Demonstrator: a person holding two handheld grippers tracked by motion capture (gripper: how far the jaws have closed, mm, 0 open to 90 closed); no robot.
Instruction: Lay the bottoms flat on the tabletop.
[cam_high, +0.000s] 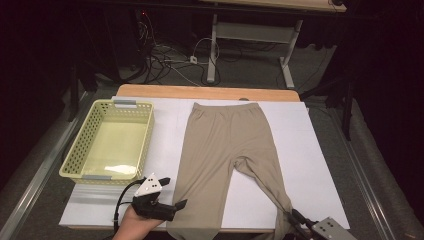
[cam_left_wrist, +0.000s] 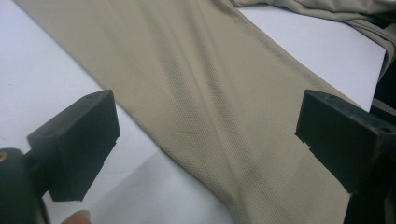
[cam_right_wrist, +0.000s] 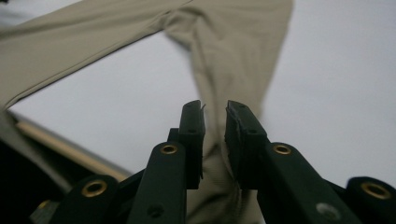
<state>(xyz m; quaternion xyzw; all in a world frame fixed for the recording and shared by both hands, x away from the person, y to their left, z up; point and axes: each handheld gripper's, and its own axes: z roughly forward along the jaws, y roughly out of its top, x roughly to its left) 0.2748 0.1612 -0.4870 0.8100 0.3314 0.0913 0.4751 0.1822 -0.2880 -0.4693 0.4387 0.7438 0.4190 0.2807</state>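
Right gripper (cam_high: 296, 218) sits at the near right corner of the bench; its fingers (cam_right_wrist: 194, 135) stand a narrow gap apart with the bunched cuff of the beige stretch-fabric trousers (cam_high: 227, 150) running between them. Right gripper view shows the slit between the pads and cloth in it; whether the pads press on it I cannot tell.

Left gripper (cam_high: 175, 206) is at the near edge, held in a hand (cam_high: 134, 225), just left of the trousers' other leg cuff. Its fingers (cam_left_wrist: 77, 140) are spread wide, nothing clamped; left gripper view has that leg lying flat on the sheet between and beyond them.

Trousers lie flat on the white sheet (cam_high: 310, 165) covering the wooden bench (cam_high: 200, 92), waistband at the far side, legs toward the person, right leg pulled diagonally toward the right gripper.

High view adds the pale yellow perforated plastic basket (cam_high: 87, 135) on the left side of the bench, well apart from the trousers.
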